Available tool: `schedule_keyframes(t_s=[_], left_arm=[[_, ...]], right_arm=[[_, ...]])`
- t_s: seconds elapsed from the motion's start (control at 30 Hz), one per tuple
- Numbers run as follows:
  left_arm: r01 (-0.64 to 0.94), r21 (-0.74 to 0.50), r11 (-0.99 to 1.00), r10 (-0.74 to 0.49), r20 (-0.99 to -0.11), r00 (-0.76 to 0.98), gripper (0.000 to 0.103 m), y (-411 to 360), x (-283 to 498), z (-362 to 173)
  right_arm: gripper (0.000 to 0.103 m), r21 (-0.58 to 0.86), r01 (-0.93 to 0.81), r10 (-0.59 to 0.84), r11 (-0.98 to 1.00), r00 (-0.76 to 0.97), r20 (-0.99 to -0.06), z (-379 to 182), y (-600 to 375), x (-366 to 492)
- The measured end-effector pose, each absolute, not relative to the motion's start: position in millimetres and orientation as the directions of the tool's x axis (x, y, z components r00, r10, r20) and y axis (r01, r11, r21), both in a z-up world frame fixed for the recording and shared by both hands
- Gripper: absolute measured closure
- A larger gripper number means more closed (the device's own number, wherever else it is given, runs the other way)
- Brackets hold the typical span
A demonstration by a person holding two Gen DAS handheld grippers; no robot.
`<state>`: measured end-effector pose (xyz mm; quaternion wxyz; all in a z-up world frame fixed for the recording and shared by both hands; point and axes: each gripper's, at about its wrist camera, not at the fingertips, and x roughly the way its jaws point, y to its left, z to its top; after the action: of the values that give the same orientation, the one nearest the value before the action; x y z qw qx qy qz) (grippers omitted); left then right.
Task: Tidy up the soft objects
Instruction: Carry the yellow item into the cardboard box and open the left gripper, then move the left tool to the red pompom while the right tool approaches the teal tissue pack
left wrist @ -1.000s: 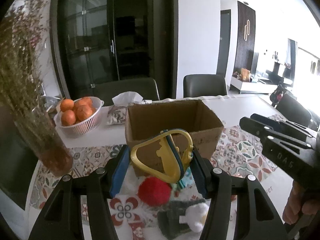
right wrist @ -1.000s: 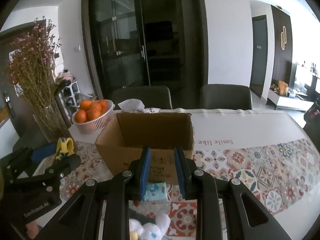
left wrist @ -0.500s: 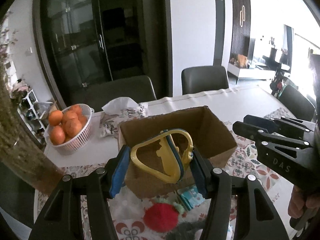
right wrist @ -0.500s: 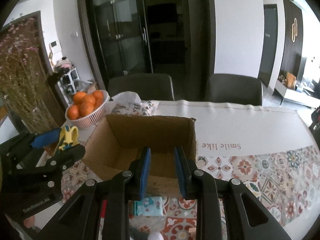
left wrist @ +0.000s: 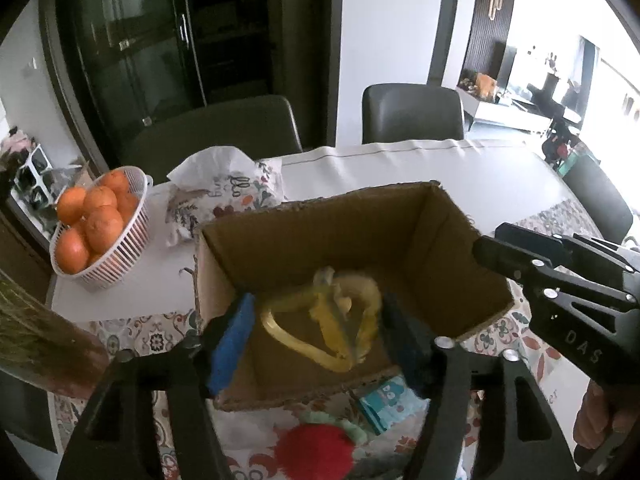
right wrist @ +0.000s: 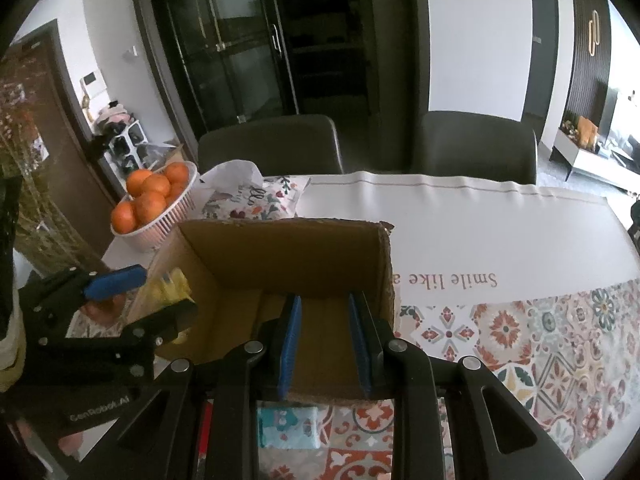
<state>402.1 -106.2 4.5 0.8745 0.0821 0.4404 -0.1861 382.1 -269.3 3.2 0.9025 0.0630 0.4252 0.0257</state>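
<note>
On the far left we see a basket of oranges [left wrist: 94, 232] and, right of it, a tissue pack [left wrist: 228, 196], both well apart from the work. At the centre stands the open box [left wrist: 348, 236]. Our left gripper [left wrist: 316, 332] hangs over the box's near half with a yellow toy [left wrist: 328, 324] between its fingers; the toy is blurred, and we cannot tell whether the pads grip it or it is already dropping free. On the cloth just near the box lie a red ball [left wrist: 314, 450] and a blue packet [left wrist: 390, 402]. Further right our right gripper [right wrist: 326, 340] hovers over the box's near wall, its fingers a narrow gap apart with nothing between them.

We judge the step to be dropping the toy into the box. Next we would spread the left fingers fully, lift clear of the walls, then bring a gripper down to the ball or packet.
</note>
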Motion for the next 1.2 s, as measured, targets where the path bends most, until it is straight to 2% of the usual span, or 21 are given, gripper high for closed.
schedule_keyframes(t_s=[0.03,0.1,0.23,0.33,0.6,0.9,1.2], left_arm=[[0.395,-0.015,0.918,-0.247,-0.802,0.543,0.020,-106.4,403.4,3.8],[0.393,-0.001,0.919,-0.236,-0.801,0.550,0.020,-106.1,402.4,3.3],[0.379,0.032,0.925,-0.207,-0.794,0.572,0.016,-102.6,396.9,7.5],[0.362,0.053,0.931,-0.185,-0.786,0.589,0.013,-96.8,386.3,13.0],[0.313,0.084,0.946,-0.132,-0.783,0.607,0.013,-77.7,349.0,27.1],[0.285,0.088,0.955,-0.115,-0.773,0.624,0.012,-57.3,305.0,40.4],[0.309,0.121,0.943,-0.098,-0.788,0.608,0.012,-48.1,282.3,28.2]], right_arm=[[0.075,0.136,0.010,0.099,0.991,0.633,-0.768,2.2,-269.4,383.8],[0.073,0.136,0.014,0.097,0.991,0.628,-0.772,1.8,-269.5,384.8],[0.056,0.119,0.010,0.086,0.993,0.630,-0.772,4.1,-266.4,382.7],[0.051,0.106,0.000,0.081,0.994,0.639,-0.765,9.1,-262.7,375.7],[0.040,0.066,-0.009,0.055,0.998,0.669,-0.742,30.7,-249.6,342.3],[0.039,0.051,-0.039,0.064,0.998,0.679,-0.731,47.8,-230.1,301.3],[0.037,0.053,-0.084,0.094,0.995,0.619,-0.780,30.3,-215.7,287.6]])
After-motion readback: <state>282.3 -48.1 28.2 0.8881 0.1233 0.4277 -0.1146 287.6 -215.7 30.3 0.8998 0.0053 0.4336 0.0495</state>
